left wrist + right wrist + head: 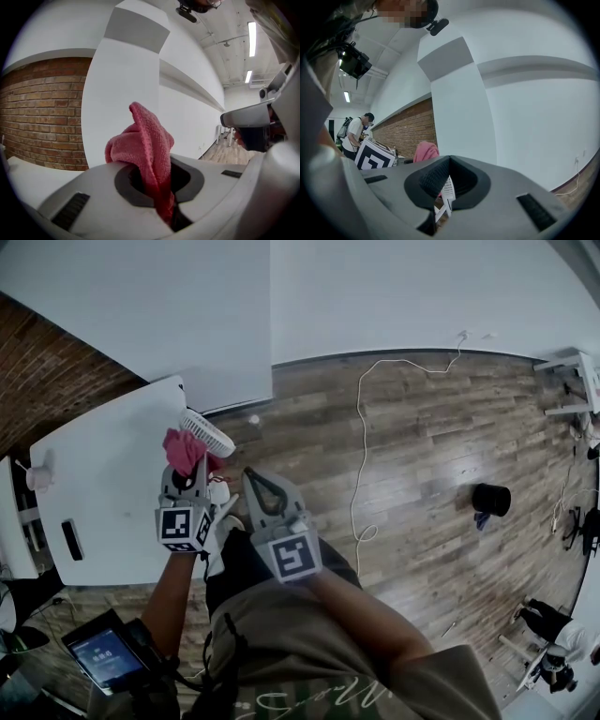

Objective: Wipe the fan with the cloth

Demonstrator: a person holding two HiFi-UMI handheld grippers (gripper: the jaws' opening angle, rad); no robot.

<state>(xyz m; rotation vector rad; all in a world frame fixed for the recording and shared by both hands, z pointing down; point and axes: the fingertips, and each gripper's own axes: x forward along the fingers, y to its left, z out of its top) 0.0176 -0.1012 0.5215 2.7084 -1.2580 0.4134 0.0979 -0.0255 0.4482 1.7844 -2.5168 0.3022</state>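
The left gripper (158,165) has its jaws pinching a pink cloth (144,140). The cloth runs down between the jaws, and the rest of it bunches up in a loose fold beyond the tips. The right gripper (449,160) has its jaws pressed together at the tips, with nothing gripped. A bit of white slatted grille shows through the gap behind them.

In the head view the cloth sits just beside the white fan (209,433), on its near left side; I cannot tell whether they touch. The fan stands at the far right corner of the white worktop (108,474). The right gripper is to the right of the left one, over the wooden floor (422,456), where a white cable (359,427) trails towards the far wall.
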